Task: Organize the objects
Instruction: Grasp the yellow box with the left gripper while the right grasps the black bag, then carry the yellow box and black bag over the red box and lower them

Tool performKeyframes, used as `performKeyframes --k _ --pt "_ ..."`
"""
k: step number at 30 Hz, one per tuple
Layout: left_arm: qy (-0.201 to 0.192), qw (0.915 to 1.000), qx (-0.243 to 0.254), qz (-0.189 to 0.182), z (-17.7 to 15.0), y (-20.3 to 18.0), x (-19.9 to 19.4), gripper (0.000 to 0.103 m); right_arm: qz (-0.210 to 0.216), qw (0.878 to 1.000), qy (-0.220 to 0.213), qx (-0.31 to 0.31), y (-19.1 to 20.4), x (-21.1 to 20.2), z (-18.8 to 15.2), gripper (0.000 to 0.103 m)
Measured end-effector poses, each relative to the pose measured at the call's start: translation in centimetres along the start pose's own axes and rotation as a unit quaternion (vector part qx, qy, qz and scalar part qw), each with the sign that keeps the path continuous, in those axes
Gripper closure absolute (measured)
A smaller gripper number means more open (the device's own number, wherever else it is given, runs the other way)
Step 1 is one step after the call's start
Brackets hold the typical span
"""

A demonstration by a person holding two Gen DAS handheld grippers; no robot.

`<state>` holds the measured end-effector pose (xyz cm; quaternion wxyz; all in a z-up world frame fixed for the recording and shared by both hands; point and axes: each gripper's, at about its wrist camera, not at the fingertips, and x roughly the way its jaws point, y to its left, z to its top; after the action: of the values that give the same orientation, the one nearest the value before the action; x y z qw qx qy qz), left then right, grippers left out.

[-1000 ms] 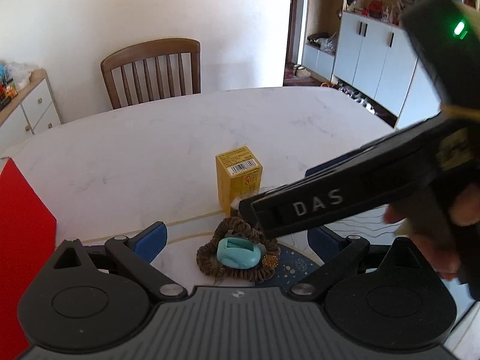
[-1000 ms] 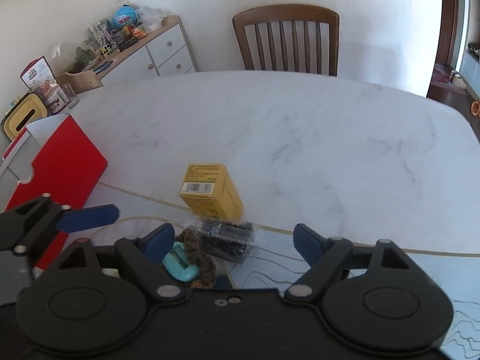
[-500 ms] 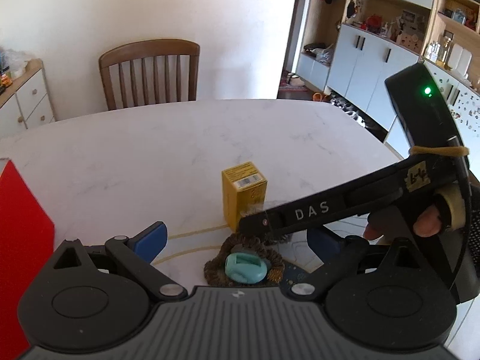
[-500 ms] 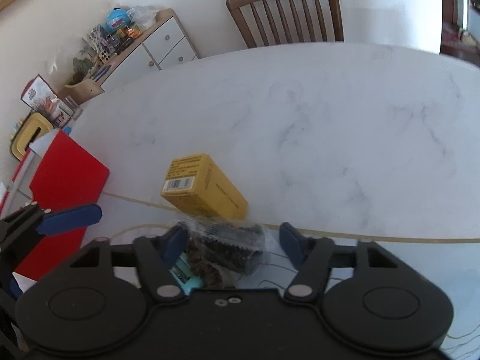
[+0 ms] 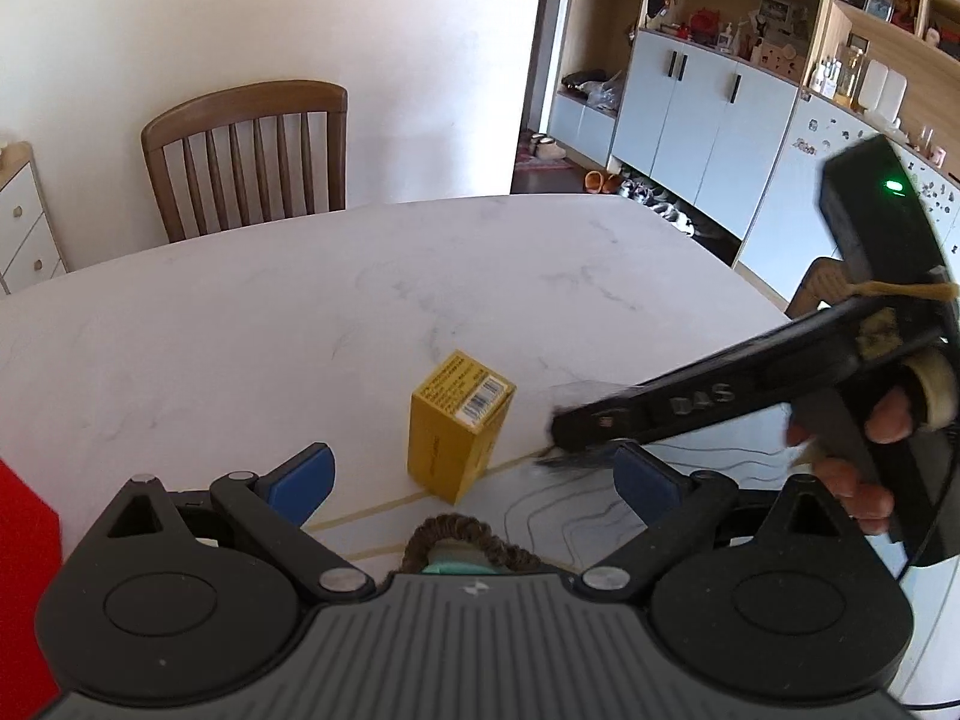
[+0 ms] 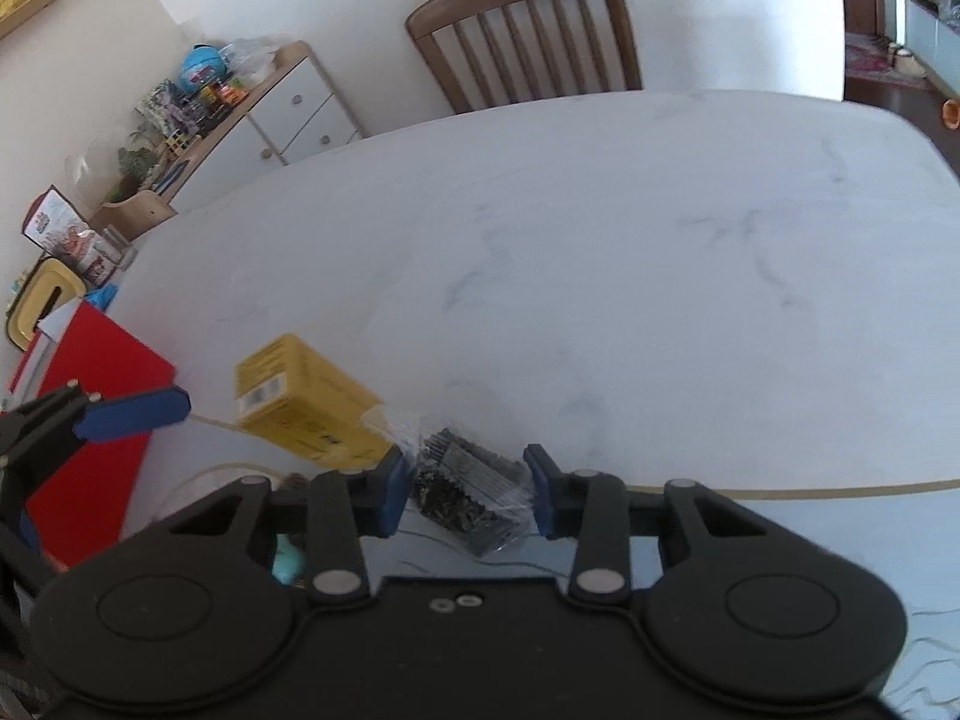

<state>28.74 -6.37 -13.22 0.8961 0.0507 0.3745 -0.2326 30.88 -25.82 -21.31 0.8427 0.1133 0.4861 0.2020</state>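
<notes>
At the far left edge of the white marble worktop (image 6: 600, 252) sits a red box (image 6: 96, 420), with the left tongs (image 5: 471, 477) just beside it; their blue pads stand wide apart and nothing is between them. In the left wrist view, a brown braided ring (image 5: 462, 540) with a teal piece (image 5: 459, 567) inside it lies on the worktop close under these tongs, mostly hidden by the tongs' body. Just beyond the ring, the yellow carton (image 5: 459, 426) stands upright with its barcode label on top, on a thin tan line that crosses the worktop. To the right of the carton come the right tongs (image 6: 468, 489), held by a hand (image 5: 858, 456) that shows at the right of the left wrist view. Their jaws have just been closing, and between them is a clear plastic packet of small dark pieces (image 6: 471, 489); both blue pads sit against the packet's sides, so the tongs have hold of it. The packet is near the carton's right side, over the patterned mat area at the near edge of the worktop; whether it is touching the surface or lifted cannot be told. A wooden chair (image 6: 528, 30) stands at the far side of the worktop, a sideboard (image 6: 270, 120) crowded with small things to its left.
</notes>
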Motion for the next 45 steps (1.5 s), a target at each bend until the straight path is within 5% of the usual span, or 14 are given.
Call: performKeyframes --k 6,17,31,45 --pt "0.014 0.9997 0.007 0.019 0.5 0.2 2.6 0.007 -0.016 1.000 -0.007 -0.005 -1.0 -0.8 -0.5 0.065" --pt "0.034 0.9986 0.025 0.032 0.2 -0.1 4.9 0.062 -0.032 0.999 -0.014 -0.019 -0.5 -0.9 -1.2 0.066" --pt "0.032 0.9981 0.037 0.036 0.6 -1.5 2.1 0.065 -0.051 0.998 -0.034 -0.028 1.3 -3.6 -2.1 0.069" --pt "0.011 0.9996 0.016 0.021 0.5 -1.6 -7.5 0.065 -0.042 0.993 -0.070 -0.084 8.6 -10.1 -2.9 0.069"
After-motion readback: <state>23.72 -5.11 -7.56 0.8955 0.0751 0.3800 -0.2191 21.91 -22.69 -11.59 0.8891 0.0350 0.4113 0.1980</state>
